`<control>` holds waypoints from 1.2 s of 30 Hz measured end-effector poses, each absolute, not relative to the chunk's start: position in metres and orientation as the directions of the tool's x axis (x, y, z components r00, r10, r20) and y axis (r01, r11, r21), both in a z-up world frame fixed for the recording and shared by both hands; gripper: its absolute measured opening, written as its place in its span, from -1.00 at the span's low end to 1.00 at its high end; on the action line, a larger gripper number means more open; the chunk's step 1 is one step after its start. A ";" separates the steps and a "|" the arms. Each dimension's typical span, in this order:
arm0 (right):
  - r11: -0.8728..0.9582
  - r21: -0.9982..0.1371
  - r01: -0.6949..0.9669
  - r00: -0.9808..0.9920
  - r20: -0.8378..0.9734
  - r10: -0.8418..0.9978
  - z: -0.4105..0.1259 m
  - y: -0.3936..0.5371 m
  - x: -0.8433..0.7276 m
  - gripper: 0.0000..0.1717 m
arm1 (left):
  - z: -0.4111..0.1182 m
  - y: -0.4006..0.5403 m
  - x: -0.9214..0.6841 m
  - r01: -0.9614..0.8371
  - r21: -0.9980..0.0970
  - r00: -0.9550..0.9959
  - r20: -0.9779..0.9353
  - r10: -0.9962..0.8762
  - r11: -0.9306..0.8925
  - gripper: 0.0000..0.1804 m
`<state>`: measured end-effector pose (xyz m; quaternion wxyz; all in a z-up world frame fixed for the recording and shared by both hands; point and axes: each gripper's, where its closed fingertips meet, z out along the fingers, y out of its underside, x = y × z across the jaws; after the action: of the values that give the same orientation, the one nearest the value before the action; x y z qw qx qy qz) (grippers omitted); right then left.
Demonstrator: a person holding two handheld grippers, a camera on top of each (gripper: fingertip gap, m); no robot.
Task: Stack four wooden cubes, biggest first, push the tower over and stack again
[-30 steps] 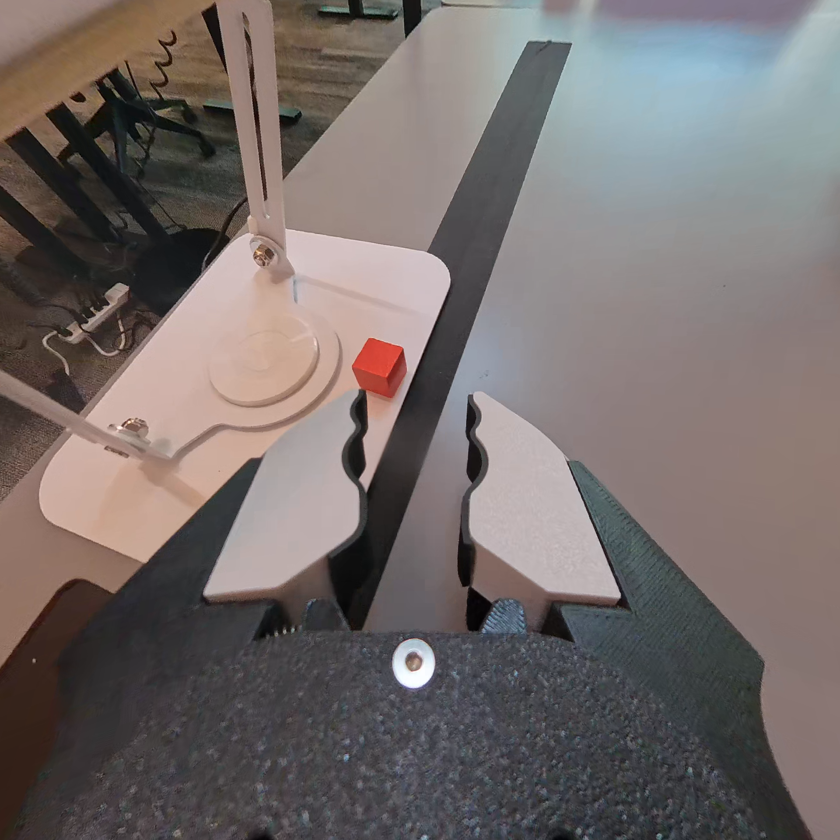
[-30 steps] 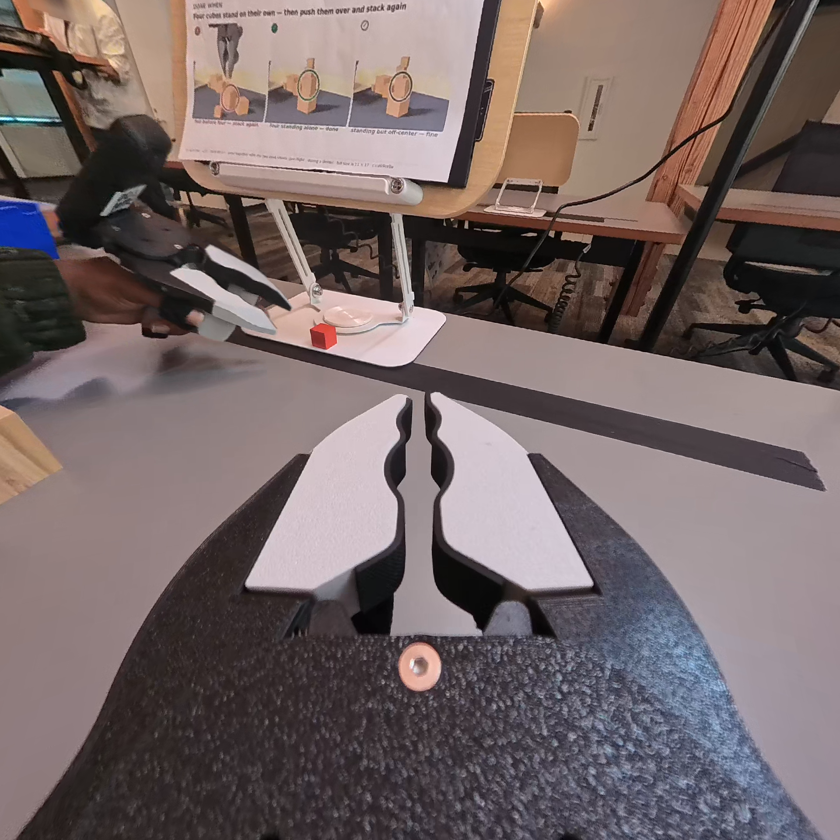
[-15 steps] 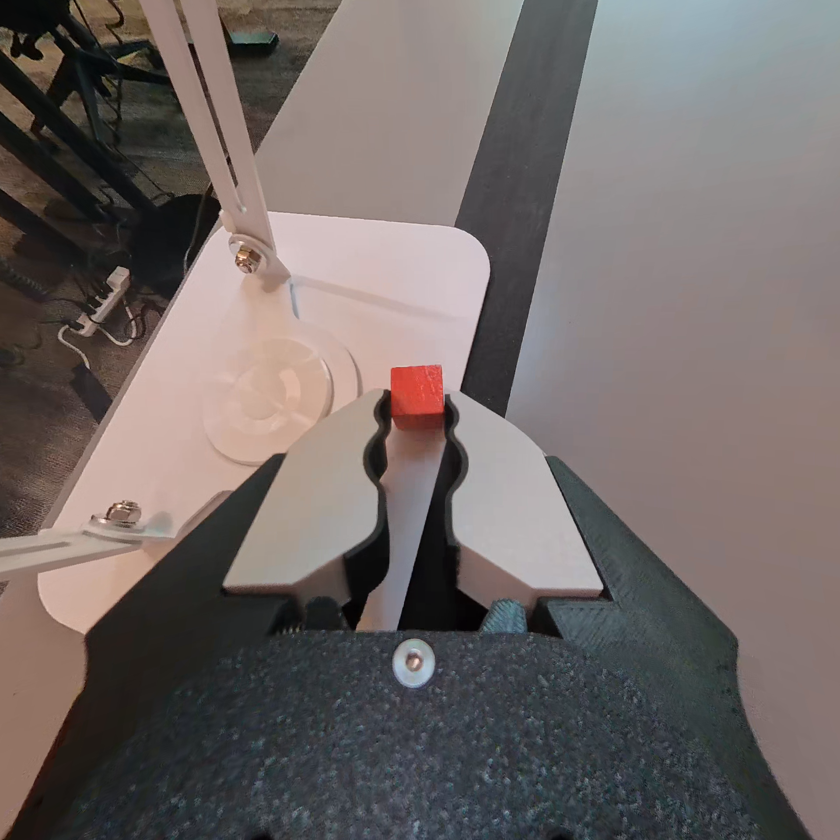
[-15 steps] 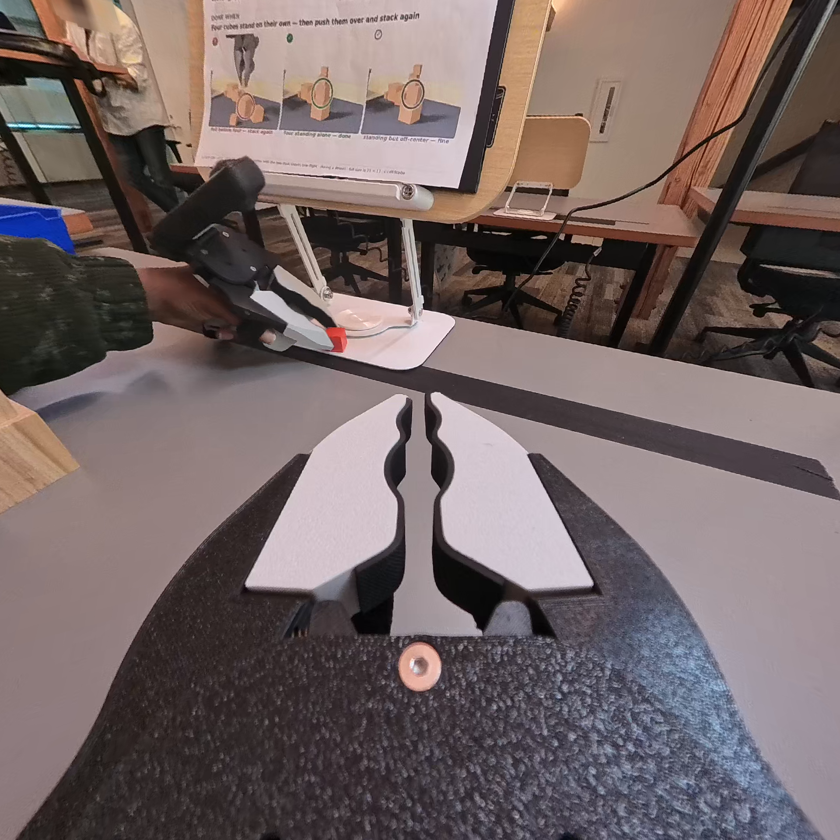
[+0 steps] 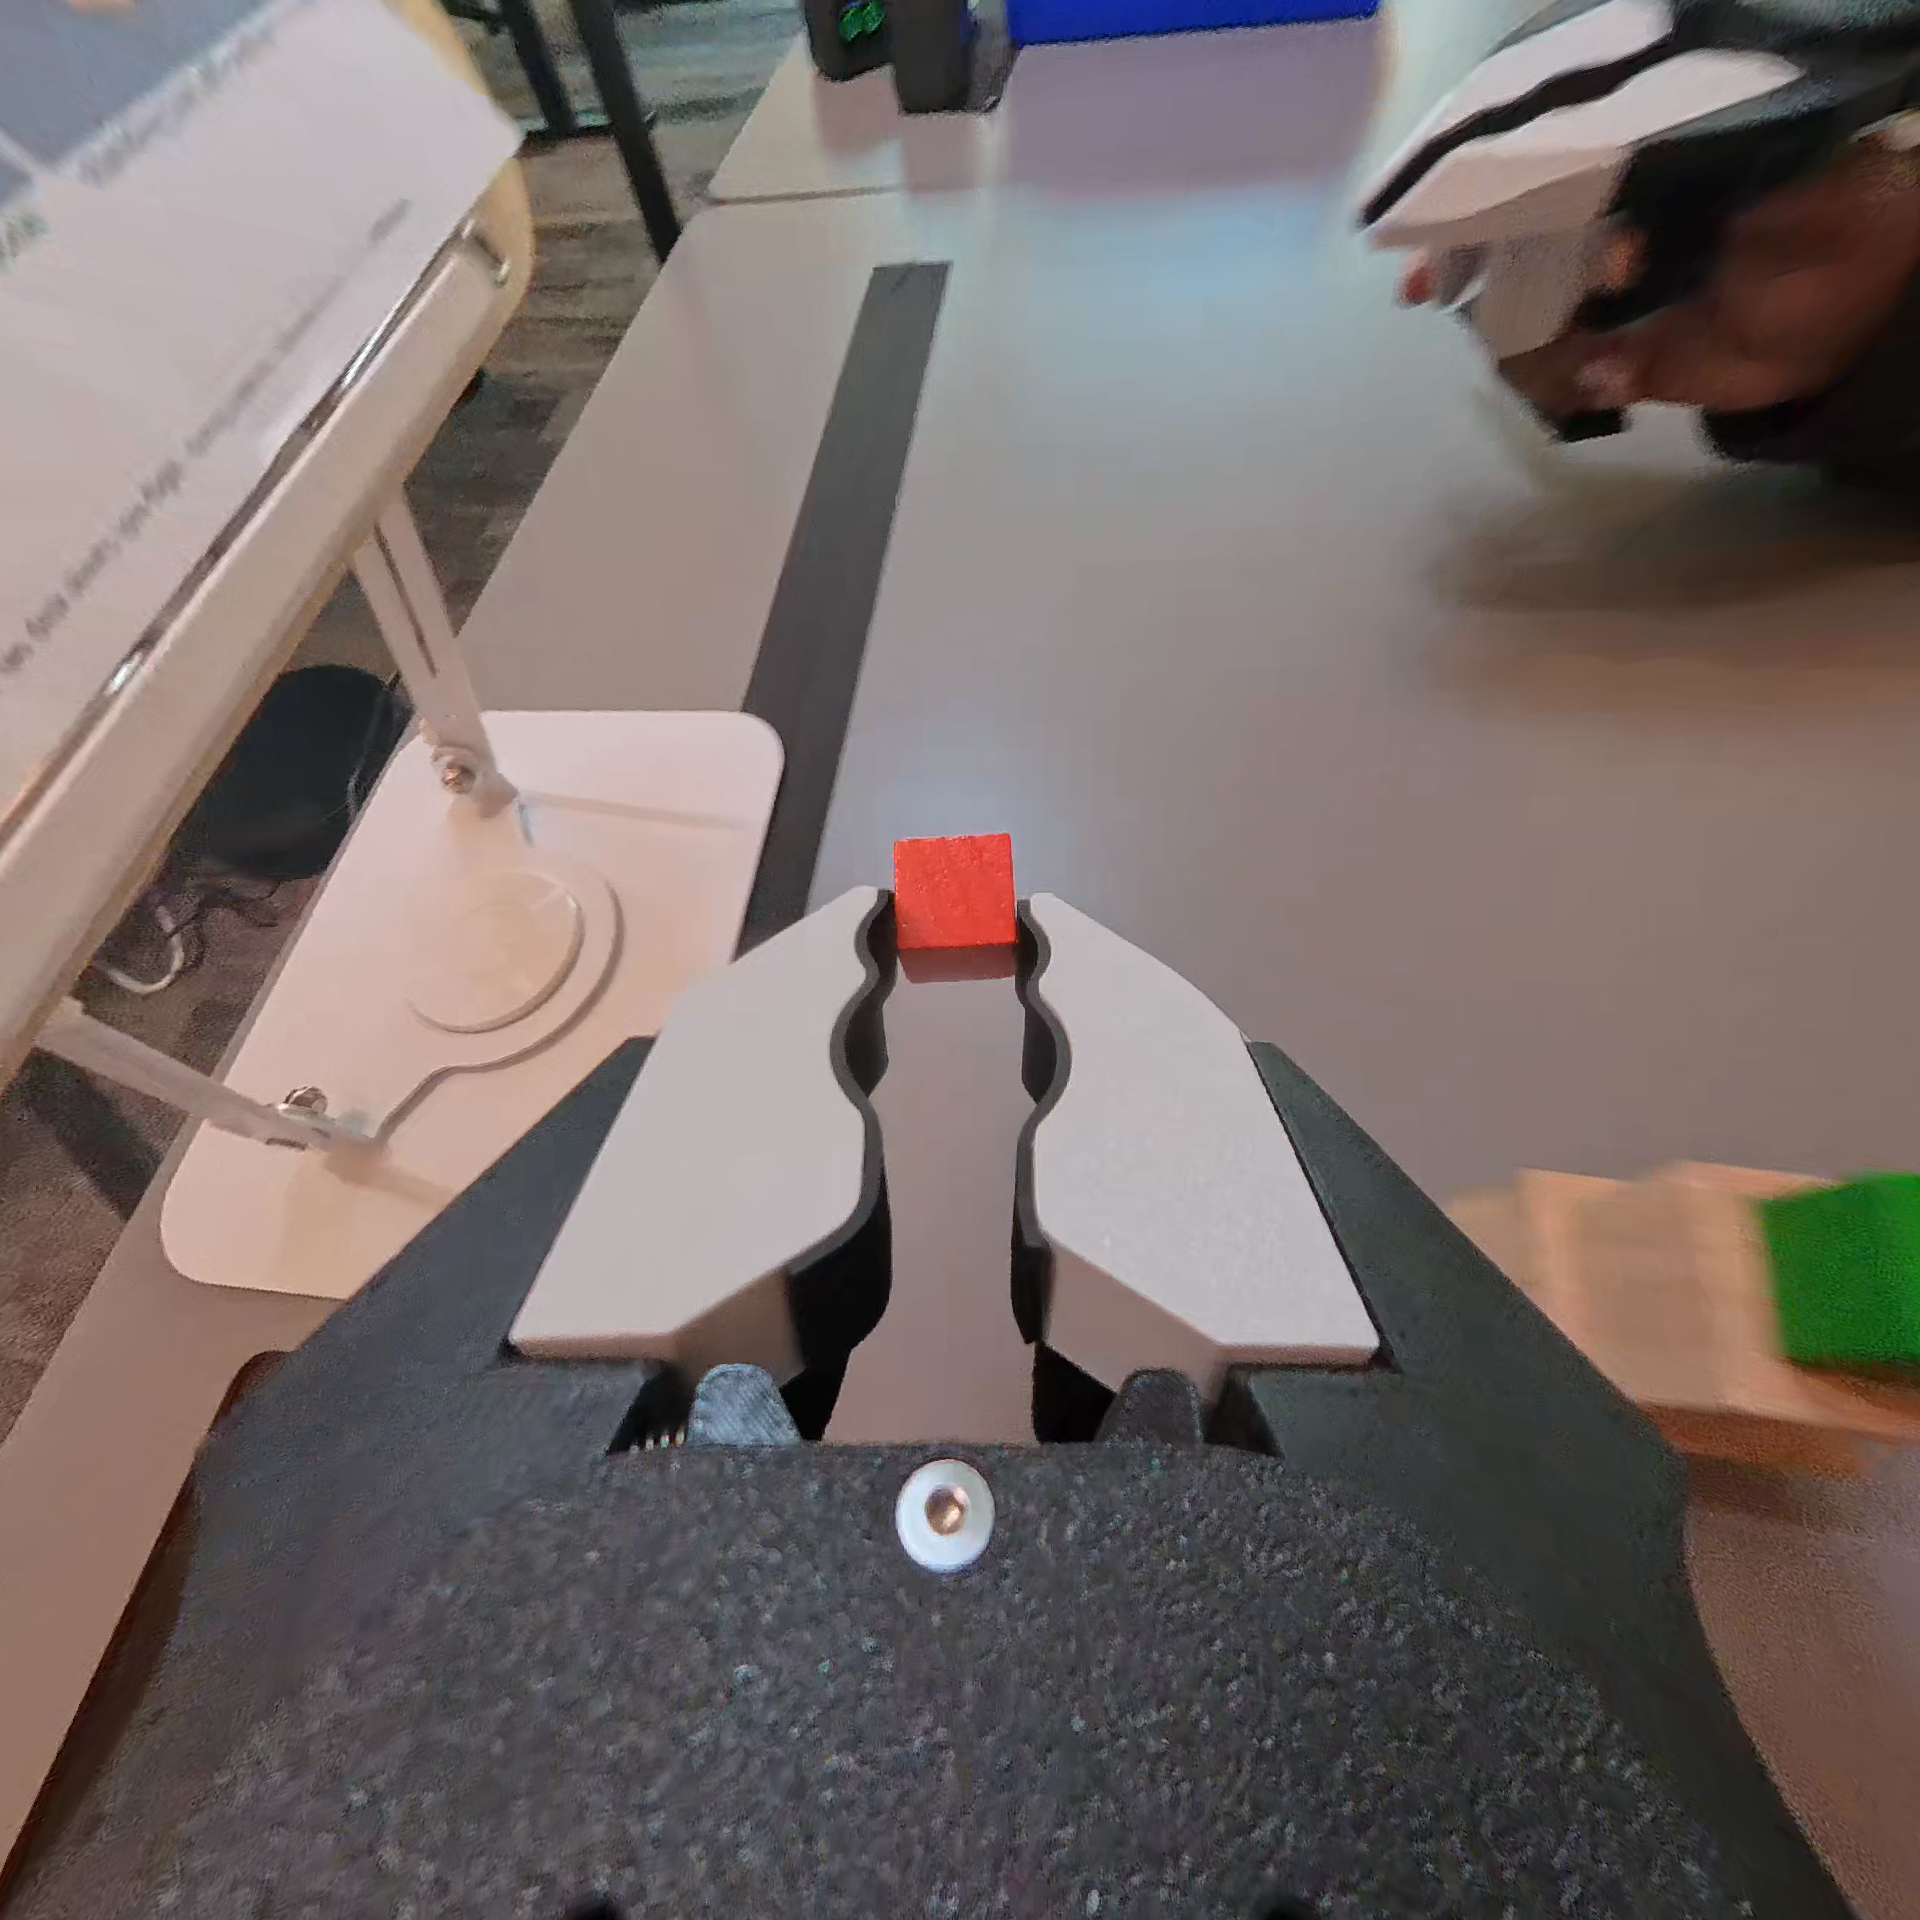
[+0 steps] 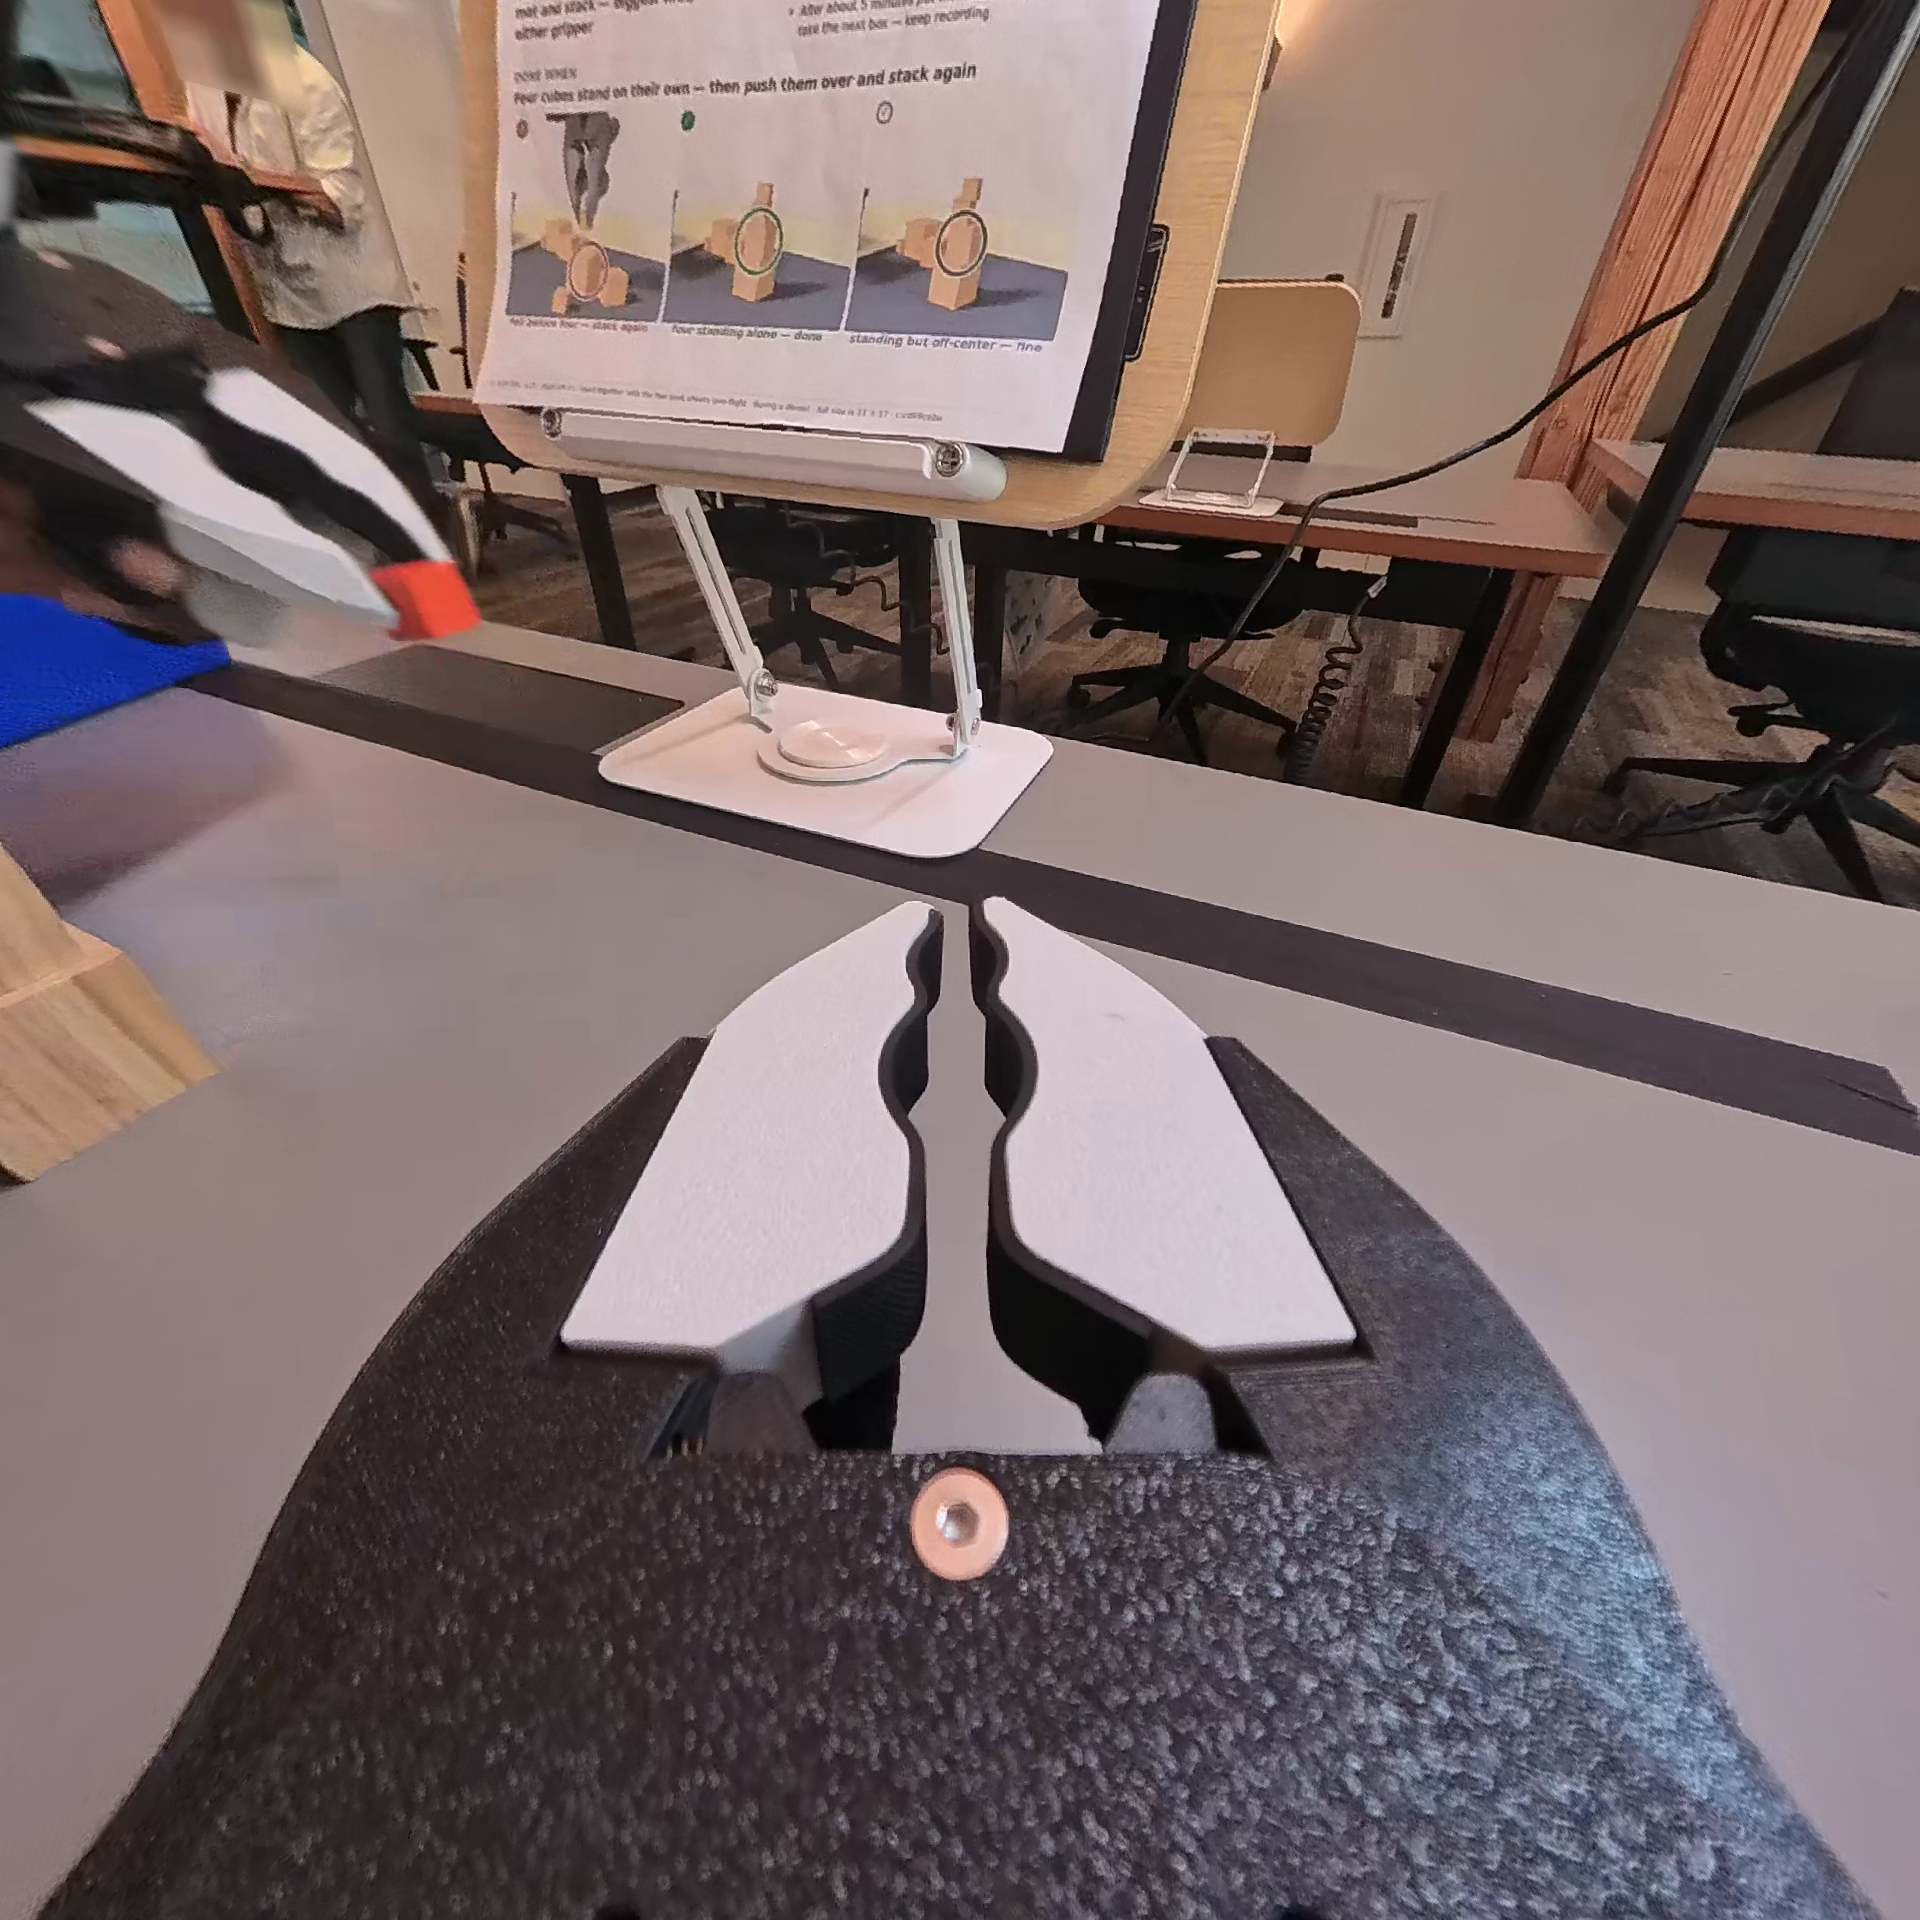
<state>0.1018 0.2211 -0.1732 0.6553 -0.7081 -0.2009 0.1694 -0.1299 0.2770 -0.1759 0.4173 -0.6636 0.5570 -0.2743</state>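
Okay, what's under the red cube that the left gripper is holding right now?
Only air, then the grey table: the red cube is pinched at the tips of the left gripper, lifted clear of the white stand base. The cube's underside is not visible.

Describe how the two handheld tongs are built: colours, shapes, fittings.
Both tongs, left and right, look alike: a black, coarse-grained body widening toward the camera, one round metal screw at its centre, and two flat pale grey fingers with wavy black inner edges tapering to blunt tips. No cables show.
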 end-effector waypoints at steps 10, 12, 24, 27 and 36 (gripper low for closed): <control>-0.019 -1.000 0.024 0.884 0.013 0.467 -0.160 0.218 0.113 -0.95 | -0.120 0.166 -0.146 -0.487 -0.872 0.122 -0.127 -0.984 0.052 -0.76; -0.016 -1.000 -0.003 0.888 -0.010 0.460 -0.157 0.217 0.117 -0.97 | -0.124 0.157 -0.151 -0.506 -0.862 0.133 -0.124 -0.983 0.040 -0.76; -0.033 -0.999 -0.020 0.892 -0.033 0.451 -0.161 0.218 0.122 -1.00 | -0.166 0.133 -0.156 -0.552 -0.833 0.124 -0.038 -0.992 -0.037 -0.76; -0.038 -0.999 -0.020 0.892 -0.035 0.450 -0.162 0.218 0.123 -1.00 | -0.169 0.132 -0.156 -0.561 -0.827 0.110 -0.031 -0.993 -0.037 -0.76; -0.047 -0.999 -0.016 0.889 -0.036 0.457 -0.165 0.219 0.121 -1.00 | -0.170 0.126 -0.157 -0.606 -0.796 0.053 -0.047 -0.997 0.006 -0.76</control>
<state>0.1213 0.2189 -0.1647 0.6722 -0.7018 -0.1570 0.1759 -0.1567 0.1255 -0.1701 0.3372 -0.6426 0.6237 -0.2904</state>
